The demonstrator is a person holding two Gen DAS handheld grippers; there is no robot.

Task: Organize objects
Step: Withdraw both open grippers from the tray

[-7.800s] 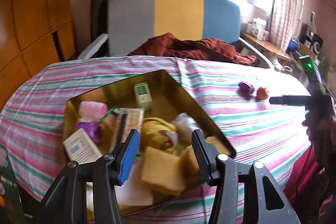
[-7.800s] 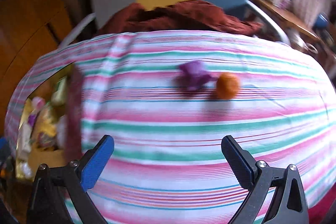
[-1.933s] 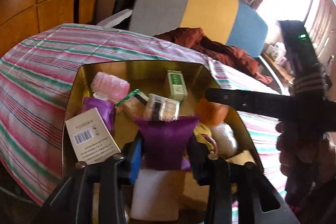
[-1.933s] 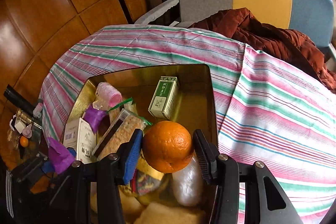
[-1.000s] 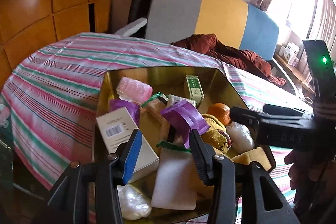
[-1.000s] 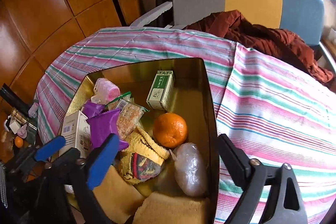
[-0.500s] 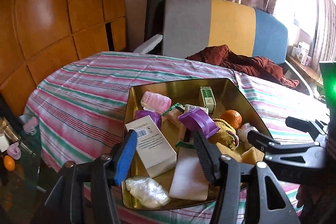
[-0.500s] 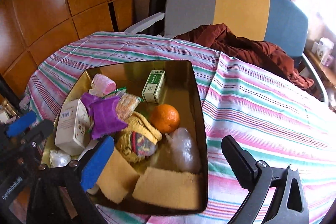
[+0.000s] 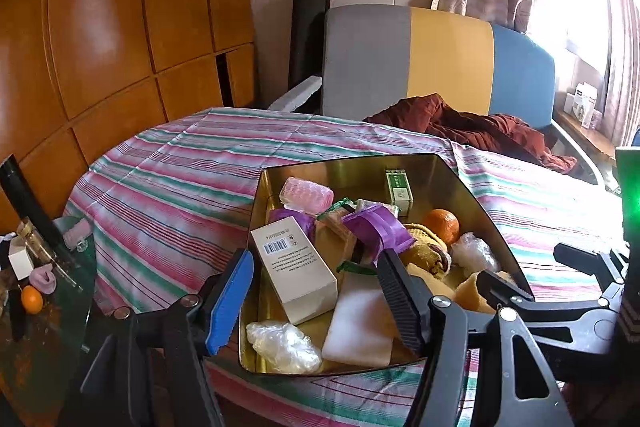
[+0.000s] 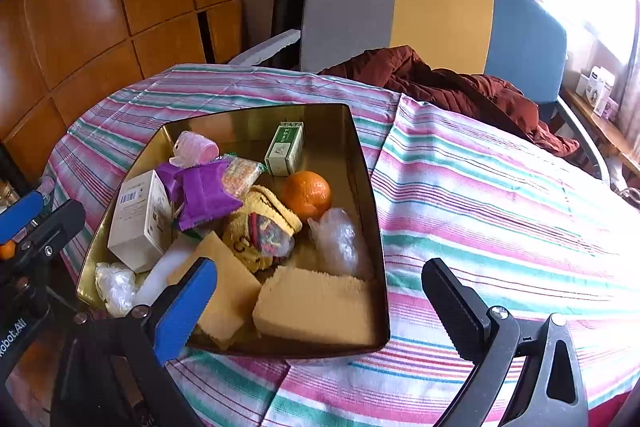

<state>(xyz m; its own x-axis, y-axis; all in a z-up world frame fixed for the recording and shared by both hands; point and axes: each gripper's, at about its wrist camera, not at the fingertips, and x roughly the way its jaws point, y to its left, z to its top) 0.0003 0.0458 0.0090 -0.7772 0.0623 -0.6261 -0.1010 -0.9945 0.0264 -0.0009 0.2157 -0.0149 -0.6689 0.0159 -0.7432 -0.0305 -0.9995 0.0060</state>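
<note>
Step in hand, judged: drawing back from the gold tin (image 10: 372,211) after a drop; lift each tool straight clear so nothing catches the rim.

Left hand-held gripper (image 9: 316,287): jaws have just been opening, nothing between them. Right hand-held gripper (image 10: 320,291): jaws wide apart, empty, above the tin's near edge.

Tin: on the striped table (image 10: 500,187), left half. Contents:
- orange (image 10: 307,194), beside a clear plastic wad (image 10: 338,241)
- purple pouch (image 10: 204,193), atop the pile
- green box (image 10: 285,148), far side
- white carton (image 10: 138,221)
- pink roller (image 10: 195,149)
- yellow sponges (image 10: 316,307), near wall

Tablecloth outside the tin: no loose items visible.
</note>
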